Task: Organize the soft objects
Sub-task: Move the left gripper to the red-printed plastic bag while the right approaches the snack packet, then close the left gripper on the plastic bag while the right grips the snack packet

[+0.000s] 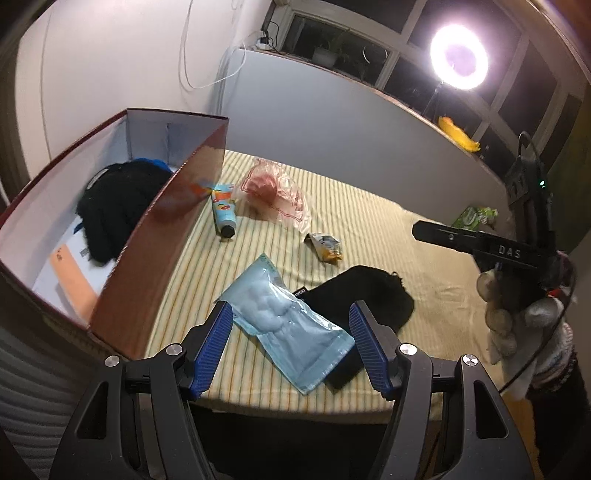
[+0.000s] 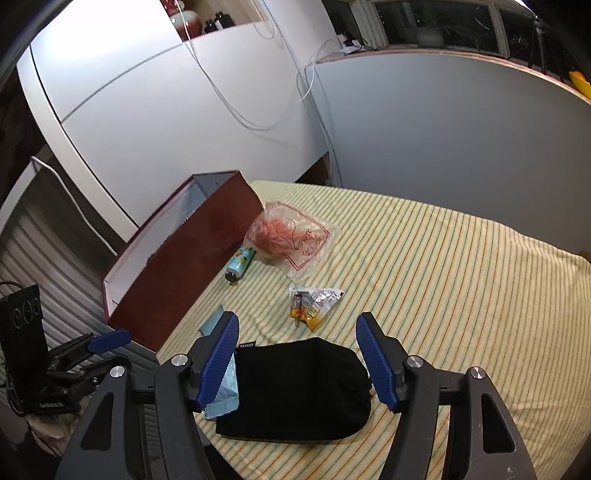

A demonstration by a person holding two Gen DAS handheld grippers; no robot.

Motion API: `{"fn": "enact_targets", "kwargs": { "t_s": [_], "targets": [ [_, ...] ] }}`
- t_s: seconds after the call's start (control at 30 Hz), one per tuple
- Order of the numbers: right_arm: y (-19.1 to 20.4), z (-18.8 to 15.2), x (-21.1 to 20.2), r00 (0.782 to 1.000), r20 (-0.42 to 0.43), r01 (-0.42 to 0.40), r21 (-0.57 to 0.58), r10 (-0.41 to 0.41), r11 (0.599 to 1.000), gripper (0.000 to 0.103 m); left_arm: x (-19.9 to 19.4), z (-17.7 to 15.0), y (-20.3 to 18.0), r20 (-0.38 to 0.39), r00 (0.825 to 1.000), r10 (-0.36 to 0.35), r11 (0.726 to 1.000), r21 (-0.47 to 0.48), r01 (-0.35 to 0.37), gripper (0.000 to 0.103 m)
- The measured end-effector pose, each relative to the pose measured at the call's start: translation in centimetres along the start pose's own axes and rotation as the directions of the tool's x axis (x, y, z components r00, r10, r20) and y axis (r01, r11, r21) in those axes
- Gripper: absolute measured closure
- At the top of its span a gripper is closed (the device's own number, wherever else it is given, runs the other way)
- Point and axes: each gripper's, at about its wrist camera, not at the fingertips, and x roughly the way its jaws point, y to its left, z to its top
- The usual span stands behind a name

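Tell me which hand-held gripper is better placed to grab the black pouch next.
Probably the right hand-held gripper: its open jaws frame the black pouch. The left hand-held gripper frames the blue packet lying partly over the pouch.

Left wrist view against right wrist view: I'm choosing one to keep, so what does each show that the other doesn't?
Only the left wrist view shows inside the box, where a black garment lies, plus the ring light.

Only the right wrist view shows a red vase on a shelf.

Both share the black pouch, blue packet, tube, snack wrapper and striped cloth.
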Motion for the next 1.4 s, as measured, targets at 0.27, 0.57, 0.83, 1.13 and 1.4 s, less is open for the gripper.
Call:
{"fn": "enact_targets", "kwargs": {
  "t_s": [0.27, 0.57, 0.83, 1.13, 1.4],
  "targets": [
    [-0.3, -0.2, 1.7, 0.999, -0.048, 0.017, -0.041, -0.019, 0.999, 0.041, 2.8, 1.9, -0.9, 0.000, 0.999, 0.034, 0.997, 0.066, -0.034, 0.038],
    [-0.7, 0.6, 3.9, 0.997, -0.083, -0.007, -0.064, 0.001, 0.998, 0.041, 5.6, 5.8, -2.1, -0.036, 0.997, 0.063, 0.987, 0.151, -0.056, 0.038],
    [-0.7, 0.8, 6.3, 0.994, -0.108, -0.020, -0.077, 0.011, 0.997, 0.041, 9.2, 10.9, -2.6, -0.084, 0.992, 0.096, 0.973, 0.216, -0.076, 0.038],
    [-0.9, 0.8, 8.0, 0.990, -0.138, -0.015, -0.091, 0.002, 0.996, 0.041, 14.0, 13.0, -2.4, -0.165, 0.976, 0.142, 0.968, 0.229, -0.102, 0.038],
    [-0.7, 0.9, 8.9, 0.989, -0.146, -0.008, -0.105, -0.008, 0.994, 0.041, 17.1, 13.5, -2.2, -0.194, 0.955, 0.225, 0.948, 0.270, -0.169, 0.038]
  ]
}}
